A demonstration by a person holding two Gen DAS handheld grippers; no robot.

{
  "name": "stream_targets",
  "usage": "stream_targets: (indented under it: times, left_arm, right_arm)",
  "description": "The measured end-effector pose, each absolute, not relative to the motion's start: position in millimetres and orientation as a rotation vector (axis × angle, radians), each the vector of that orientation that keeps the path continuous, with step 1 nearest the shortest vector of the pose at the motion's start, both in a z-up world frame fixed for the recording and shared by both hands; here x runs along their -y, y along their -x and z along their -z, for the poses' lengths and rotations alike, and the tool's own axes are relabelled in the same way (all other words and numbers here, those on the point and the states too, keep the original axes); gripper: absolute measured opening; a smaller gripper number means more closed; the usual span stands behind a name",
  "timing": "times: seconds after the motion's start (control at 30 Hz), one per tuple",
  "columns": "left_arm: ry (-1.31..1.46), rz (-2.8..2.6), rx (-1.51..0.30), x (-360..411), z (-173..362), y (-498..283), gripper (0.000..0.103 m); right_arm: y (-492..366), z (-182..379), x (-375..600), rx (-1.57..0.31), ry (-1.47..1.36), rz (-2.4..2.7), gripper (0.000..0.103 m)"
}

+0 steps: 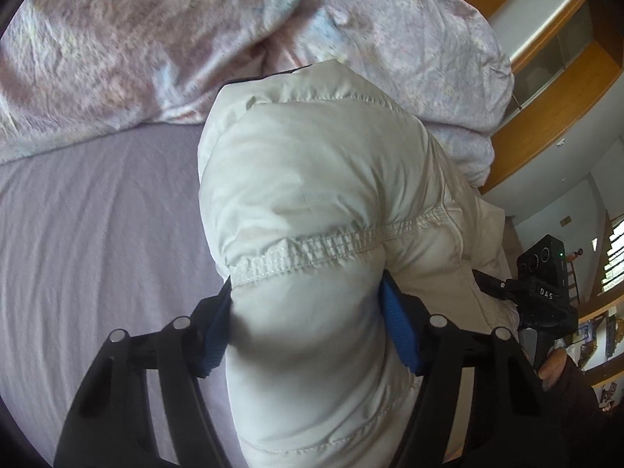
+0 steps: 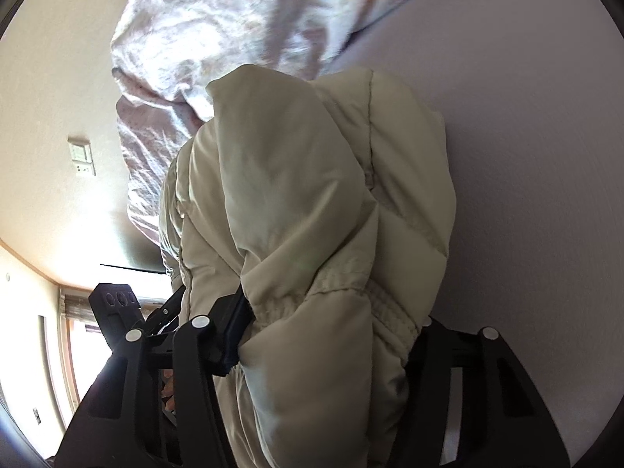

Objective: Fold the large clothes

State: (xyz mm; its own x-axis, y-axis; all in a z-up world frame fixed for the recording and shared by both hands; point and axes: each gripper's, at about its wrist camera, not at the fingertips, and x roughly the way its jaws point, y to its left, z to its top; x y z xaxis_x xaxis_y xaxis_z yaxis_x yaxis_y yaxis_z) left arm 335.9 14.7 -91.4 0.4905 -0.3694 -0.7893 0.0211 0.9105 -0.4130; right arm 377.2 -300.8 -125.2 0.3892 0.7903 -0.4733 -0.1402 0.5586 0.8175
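Observation:
A cream-white puffy jacket (image 1: 312,179) hangs bunched over the lilac bed sheet (image 1: 97,234). My left gripper (image 1: 308,323) is shut on a thick fold of it near an elastic seam, blue pads (image 1: 401,335) pressing both sides. My right gripper (image 2: 327,335) is shut on another padded fold of the same jacket (image 2: 312,195), which fills the middle of the right wrist view. The right gripper's body also shows at the right edge of the left wrist view (image 1: 546,292). The jacket's lower part is hidden behind both grippers.
A crumpled pink floral duvet (image 1: 175,39) lies heaped at the far side of the bed, also in the right wrist view (image 2: 218,39). Wooden shelving (image 1: 553,89) stands to the right. A wall with a switch plate (image 2: 82,160) is at left.

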Motion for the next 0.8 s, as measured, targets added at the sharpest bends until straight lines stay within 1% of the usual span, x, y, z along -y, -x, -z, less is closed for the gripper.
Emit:
stream_targets:
  times: [0.27,0.6,0.7,0.8]
  left_arm:
    - [0.372,0.154,-1.001,-63.6,76.3,-352.8,0.065]
    - [0.391,0.106,-0.981,-98.7,77.1,-368.9,0.064]
    - [0.388,0.093,-0.974,-103.2,80.9,-370.6,0.065]
    - [0.376,0.078,-0.973,-105.1,88.0,-369.7,0.069]
  right_arm:
    - [-410.0,107.0,247.8,-1.014,-0.726,-0.700,0.054]
    - [-433.3,97.4,213.1,-1.034,-0.685,-0.709,0.053]
    - [-438.4,98.2,207.5,-1.036,-0.675,-0.697,0.053]
    - [-439.6,101.1,204.5,-1.044,-0.661,-0.674,0.054]
